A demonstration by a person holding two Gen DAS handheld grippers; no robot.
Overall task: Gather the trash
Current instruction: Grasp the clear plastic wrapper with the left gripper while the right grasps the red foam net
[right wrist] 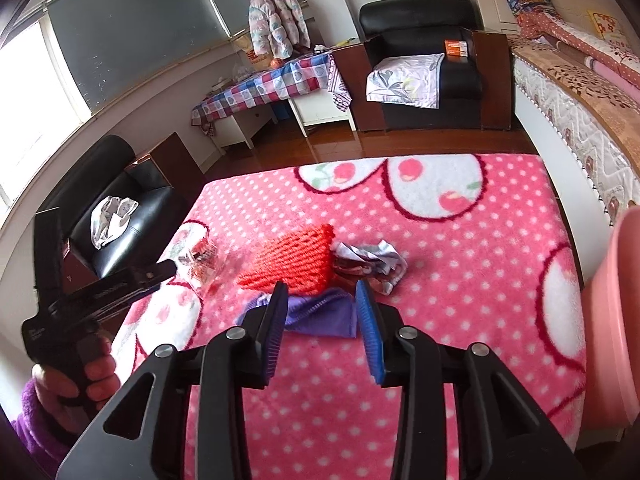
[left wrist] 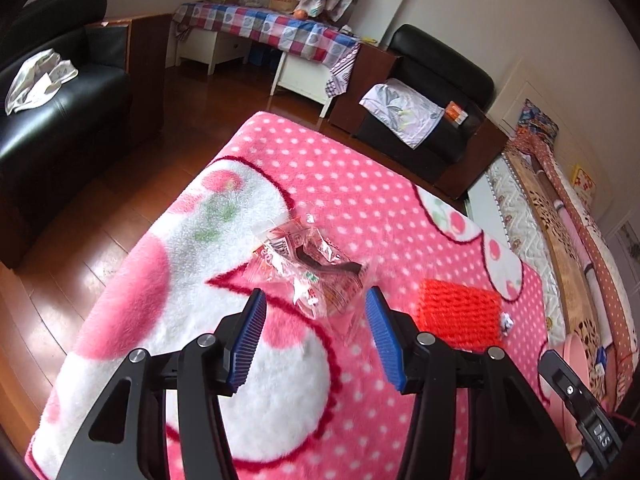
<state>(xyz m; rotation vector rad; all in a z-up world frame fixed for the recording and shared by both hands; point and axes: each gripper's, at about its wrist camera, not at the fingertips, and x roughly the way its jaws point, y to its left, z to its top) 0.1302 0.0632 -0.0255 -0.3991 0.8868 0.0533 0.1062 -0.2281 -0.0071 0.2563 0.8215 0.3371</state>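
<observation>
The left gripper (left wrist: 316, 306) is spread wide, holding nothing, just short of a clear plastic wrapper (left wrist: 308, 268) lying left of the orange net (left wrist: 458, 314). The right gripper (right wrist: 322, 304), also released, hangs over a purple cloth (right wrist: 316, 314) just before that net, with a crumpled wrapper (right wrist: 368, 264) touching the net's right side on the pink blanket (right wrist: 460, 280).

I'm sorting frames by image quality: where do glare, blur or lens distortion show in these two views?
Left wrist view: daylight glare streaks the wood floor; the clear plastic wrapper ahead of the left gripper looks slightly smeared; fisheye corners go black. Right wrist view: the window is blown out white, walls and sill bow in curves, and the red mesh beyond the right gripper stays fairly sharp.
</observation>
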